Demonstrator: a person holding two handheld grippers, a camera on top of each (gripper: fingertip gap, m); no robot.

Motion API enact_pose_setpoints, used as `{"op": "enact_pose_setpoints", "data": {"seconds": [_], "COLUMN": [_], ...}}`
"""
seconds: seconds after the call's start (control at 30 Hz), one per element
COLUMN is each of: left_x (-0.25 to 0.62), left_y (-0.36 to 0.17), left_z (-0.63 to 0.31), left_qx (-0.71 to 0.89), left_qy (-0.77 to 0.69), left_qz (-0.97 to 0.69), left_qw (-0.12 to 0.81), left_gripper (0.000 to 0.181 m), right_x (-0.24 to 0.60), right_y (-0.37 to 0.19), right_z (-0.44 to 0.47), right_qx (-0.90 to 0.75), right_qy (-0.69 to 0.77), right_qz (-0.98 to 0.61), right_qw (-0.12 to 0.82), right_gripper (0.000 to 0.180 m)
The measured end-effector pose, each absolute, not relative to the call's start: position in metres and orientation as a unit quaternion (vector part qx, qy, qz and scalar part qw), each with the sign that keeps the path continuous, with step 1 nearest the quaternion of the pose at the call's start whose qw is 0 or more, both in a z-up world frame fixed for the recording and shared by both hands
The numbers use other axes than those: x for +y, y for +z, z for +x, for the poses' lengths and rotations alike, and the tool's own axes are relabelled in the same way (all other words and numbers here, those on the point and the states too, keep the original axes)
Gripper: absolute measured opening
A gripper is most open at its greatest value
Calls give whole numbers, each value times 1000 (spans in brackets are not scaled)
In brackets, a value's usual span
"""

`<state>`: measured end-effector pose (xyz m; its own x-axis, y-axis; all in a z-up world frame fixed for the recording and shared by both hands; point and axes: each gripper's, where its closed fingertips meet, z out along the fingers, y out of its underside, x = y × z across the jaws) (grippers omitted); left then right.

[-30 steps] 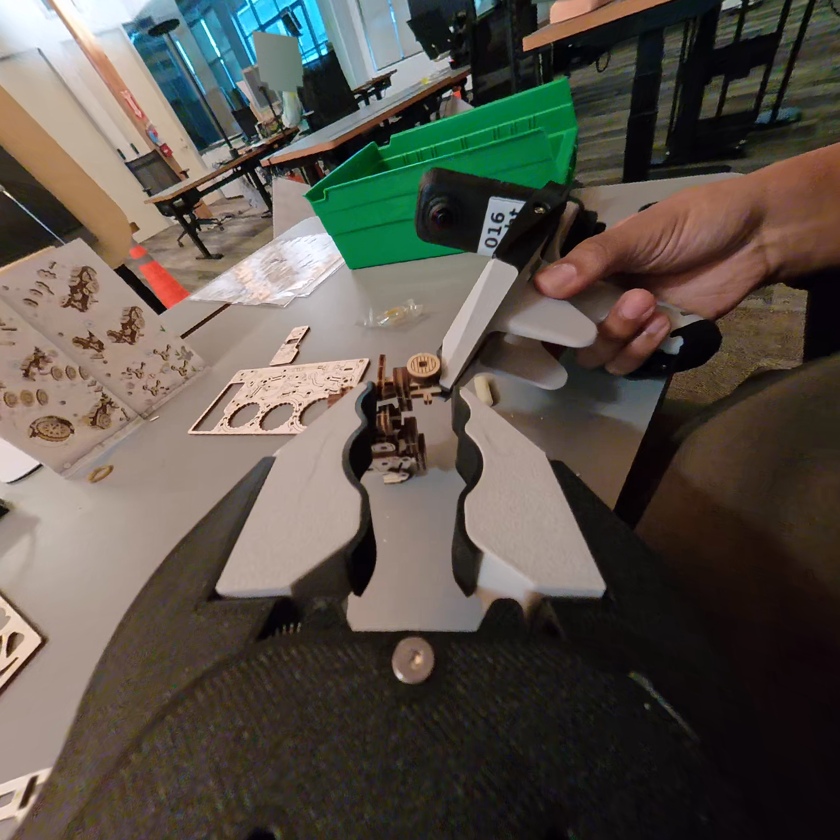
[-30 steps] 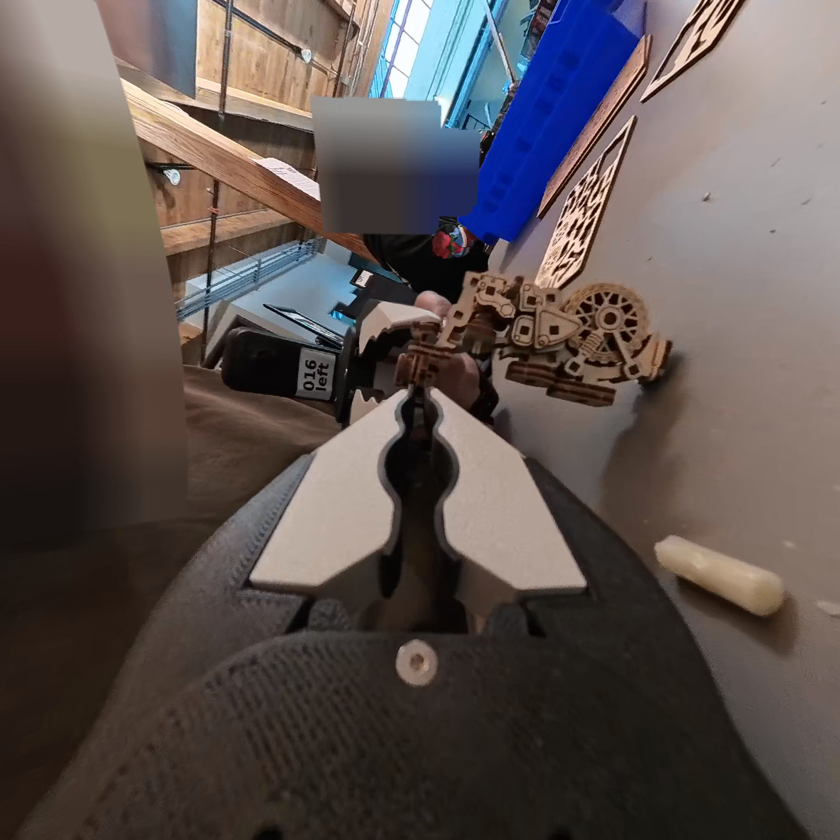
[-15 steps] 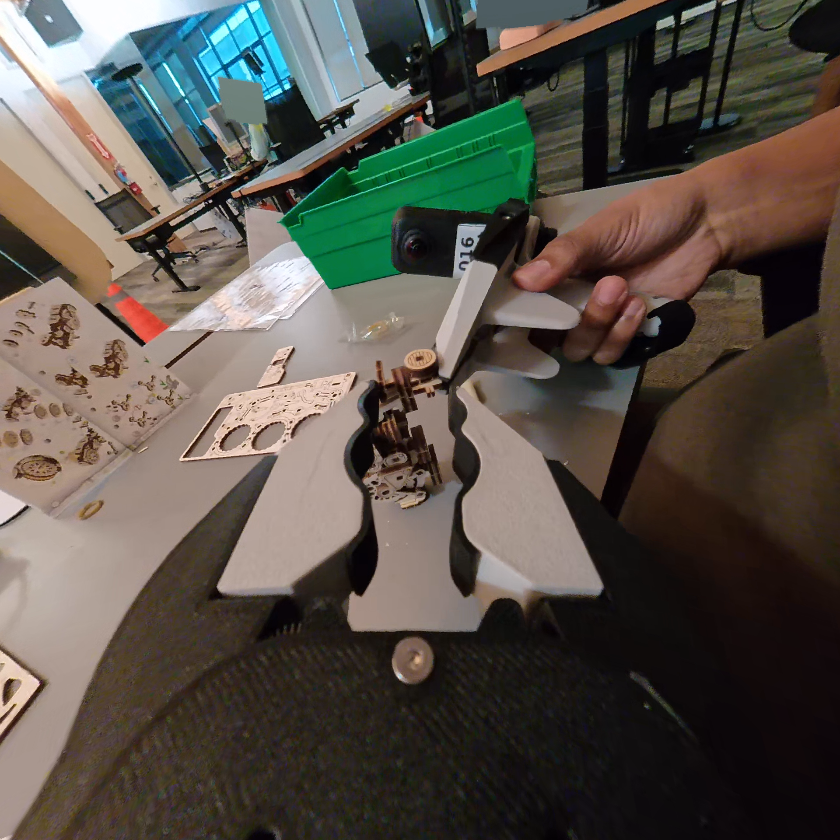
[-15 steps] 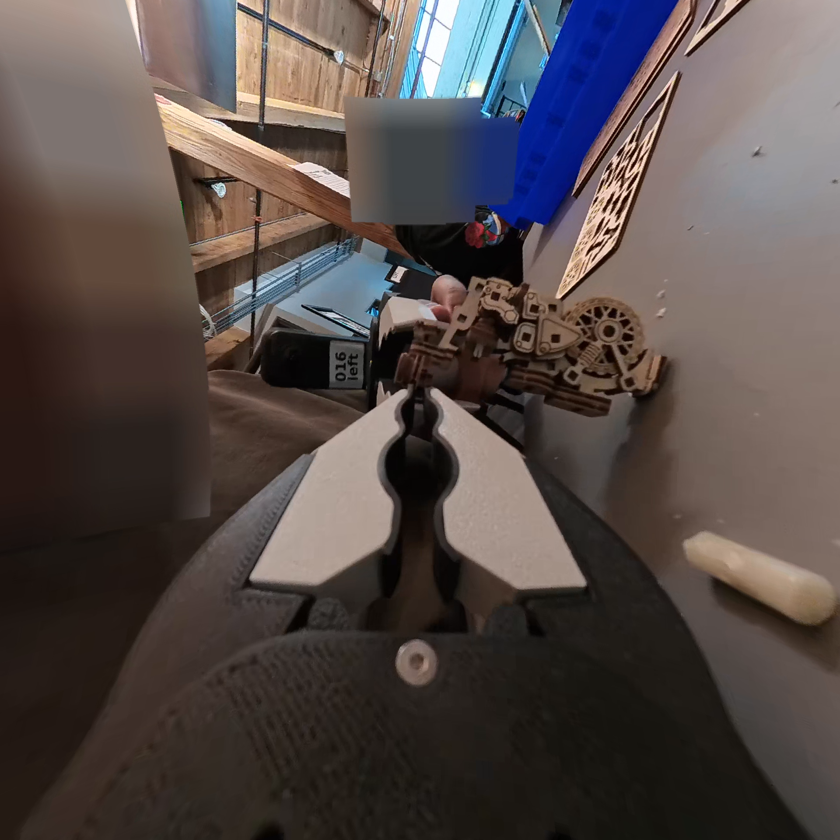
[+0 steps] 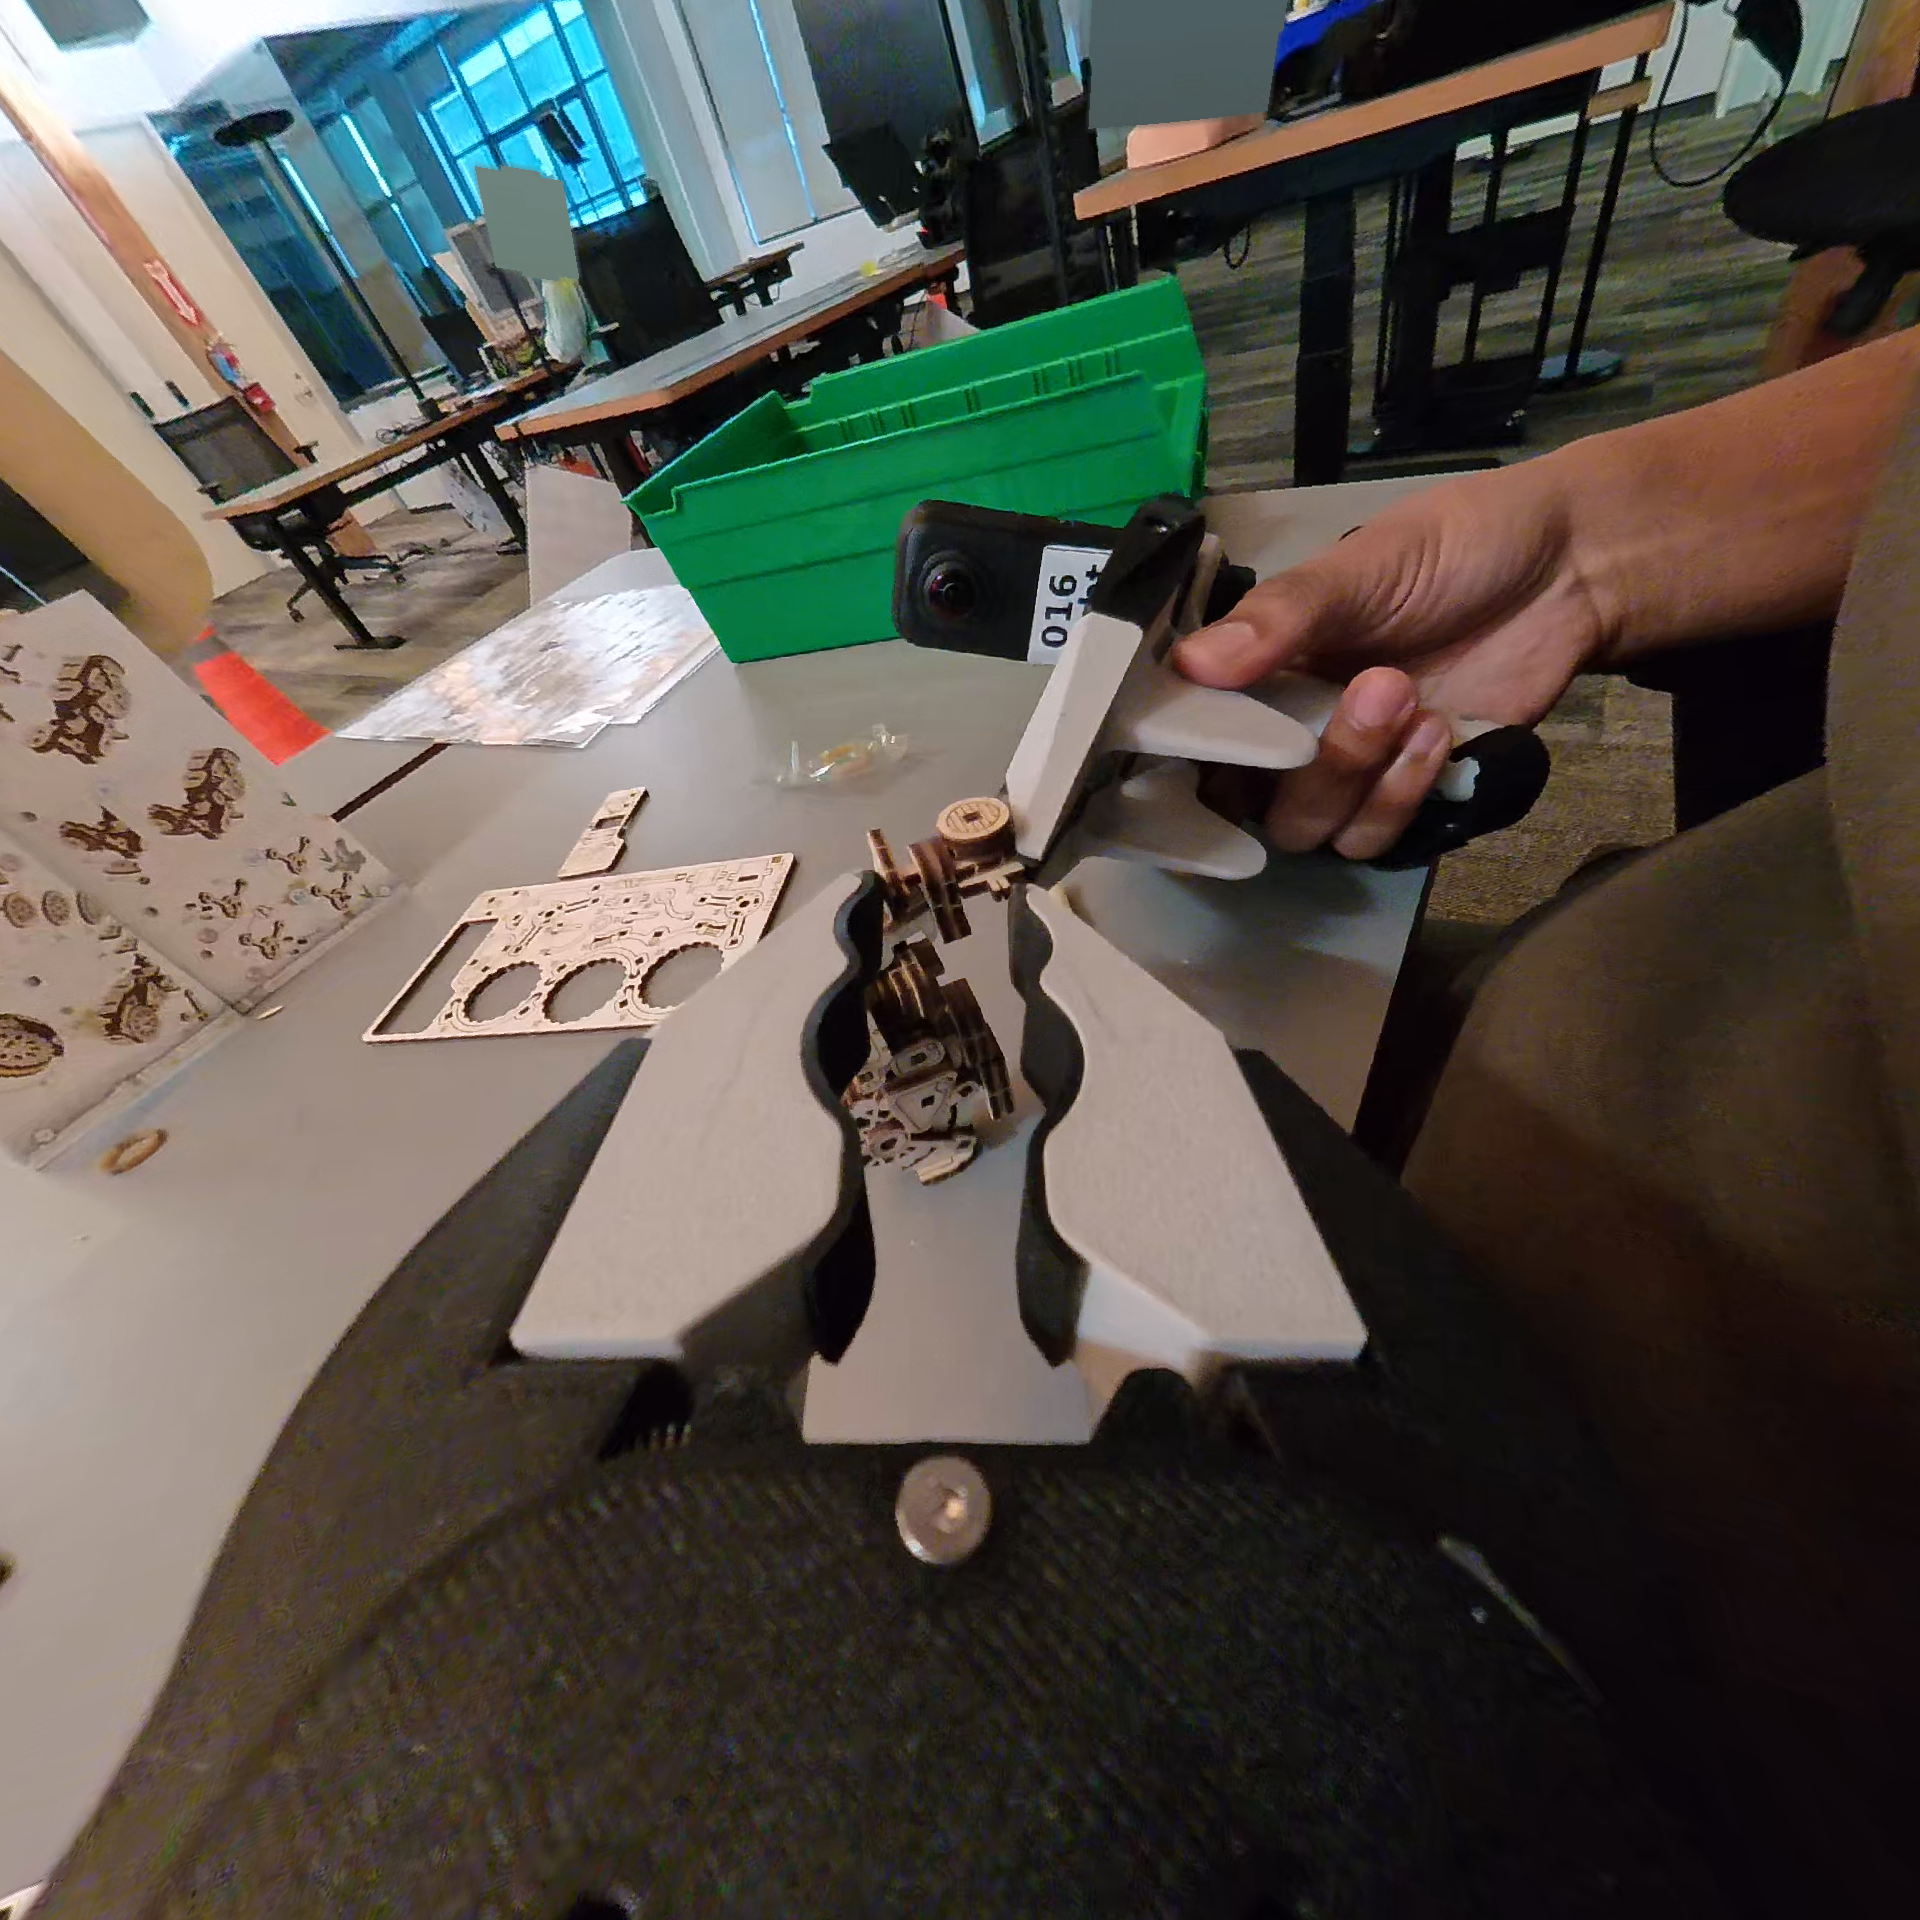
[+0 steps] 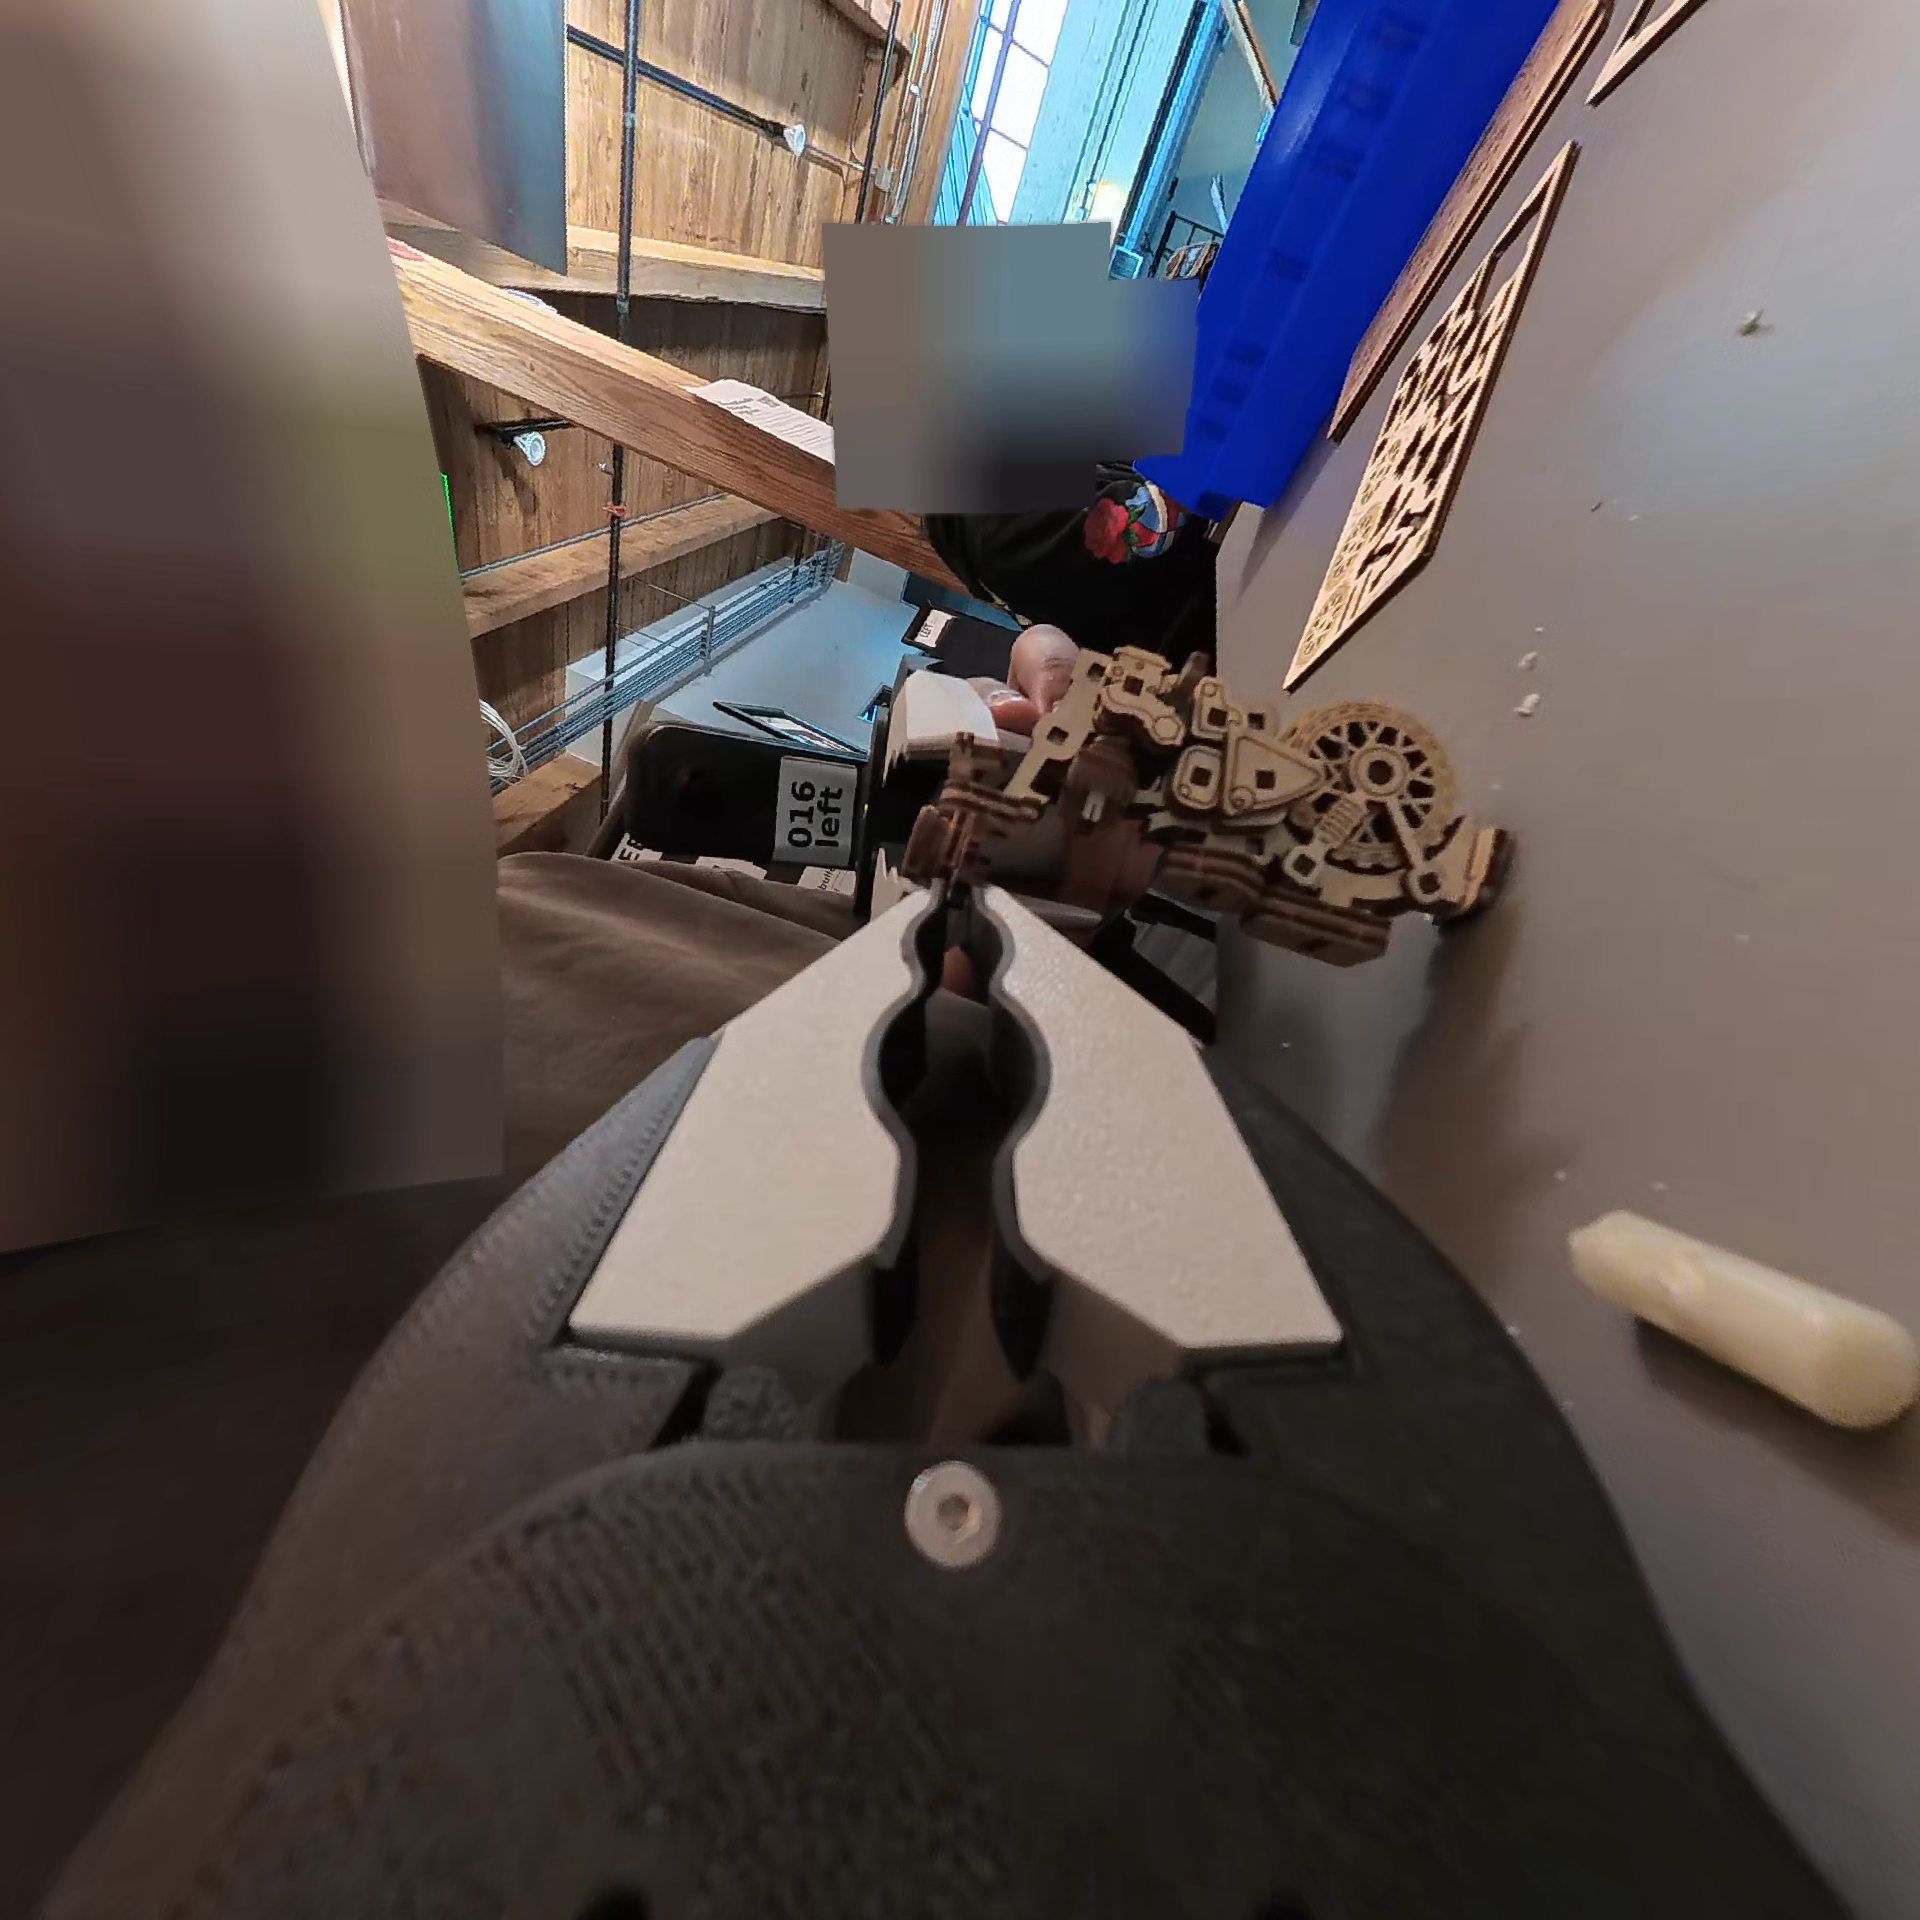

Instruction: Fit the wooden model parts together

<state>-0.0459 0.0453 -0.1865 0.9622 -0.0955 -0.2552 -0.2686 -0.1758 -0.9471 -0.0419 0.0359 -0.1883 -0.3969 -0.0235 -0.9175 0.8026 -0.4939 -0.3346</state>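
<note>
The laser-cut, pale and dark brown wooden model [image 6: 1226, 800], a cluster of layered plates with a spoked gear wheel at one end, rests with that end touching the grey table [image 6: 1714, 831]. The left gripper [image 5: 940, 904] has its grey fingers clamped on the model's sides. At the model's far end the right gripper [image 6: 951, 904], held by a hand [image 5: 1392, 665], has its fingers pressed together on a small wooden peg piece [image 5: 961, 862] with a round cap, which touches the model.

Beyond the model lie a flat pale plywood parts sheet [image 5: 582, 945] with three round cut-outs, a small clear plastic bag [image 5: 842, 753] and a green plastic bin [image 5: 935, 499]. Just beside the model on the right gripper's side lies a cream stubby cylinder [image 6: 1745, 1330]. A blue bin [image 6: 1340, 239] and fretted wooden sheets [image 6: 1423, 436] stand farther off.

The left fingers hide the middle of the model, so where exactly the peg piece meets it cannot be made out.
</note>
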Motion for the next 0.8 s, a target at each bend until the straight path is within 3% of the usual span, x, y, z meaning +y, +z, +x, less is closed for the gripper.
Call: {"op": "enact_pose_setpoints", "data": {"seconds": [0.47, 0.7, 0.8], "left_x": [42, 37, 34], "left_y": [-184, -179, -175], "left_z": [-50, -48, -44], "left_qx": [94, 75, 80], "left_qy": [22, -82, -111], "left_qz": [-762, -752, -744], "left_qw": [641, 650, 654], "left_gripper": [22, 22, 22], "right_x": [59, 65, 48], "right_y": [-180, -179, -182], "right_z": [-41, -45, -44], "right_qx": [441, 675, 742], "right_qy": [-736, -662, -623], "right_qz": [458, 324, 239], "right_qw": [232, -28, -66], "right_gripper": [18, 42, 46]}}
